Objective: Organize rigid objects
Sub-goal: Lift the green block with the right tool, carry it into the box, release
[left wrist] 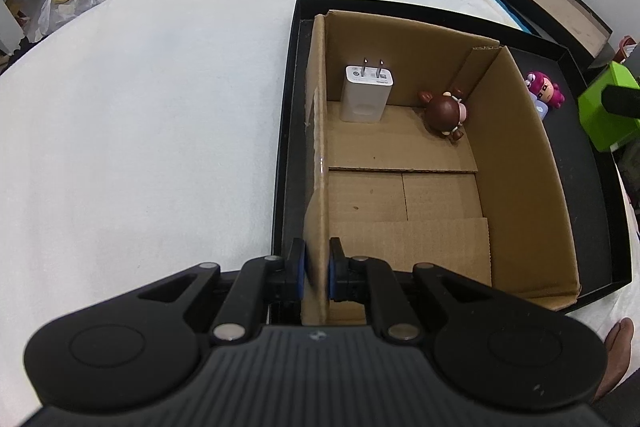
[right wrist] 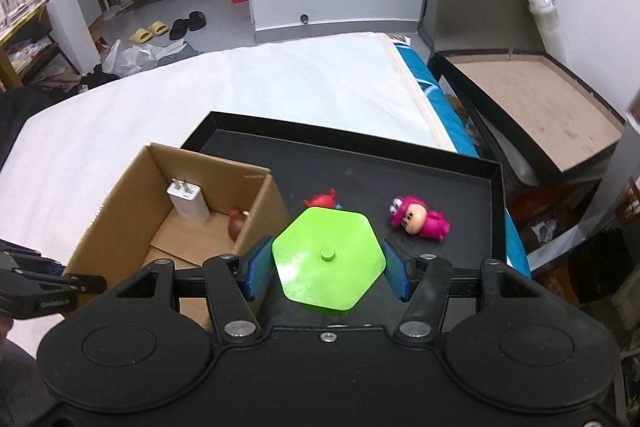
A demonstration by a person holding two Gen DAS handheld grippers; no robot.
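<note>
Two items already sitting inside the cardboard box (left wrist: 440, 187): white charger (left wrist: 366, 95) standing at 11 o'clock, brown figurine (left wrist: 444, 113) lying at 1 o'clock against the far wall. Mid-transfer now, by the look of it: carrying the green hexagonal piece (right wrist: 329, 261) clamped between the blue pads of the right tool (right wrist: 327, 267), hanging above the black tray (right wrist: 440, 179), box at 9 o'clock from it. Steadying the box with the left tool (left wrist: 318, 269), pinched together on the left cardboard wall at the near end. Still waiting on the tray: pink figurine (right wrist: 420, 221) at 2 o'clock of the green piece, red crab-like toy (right wrist: 322, 199) peeking out at 12 o'clock.

Next, probably: swinging the green piece toward 9 o'clock over the box rim, lowering onto the bare near floor clear of charger and figurine, then parting the pads.
</note>
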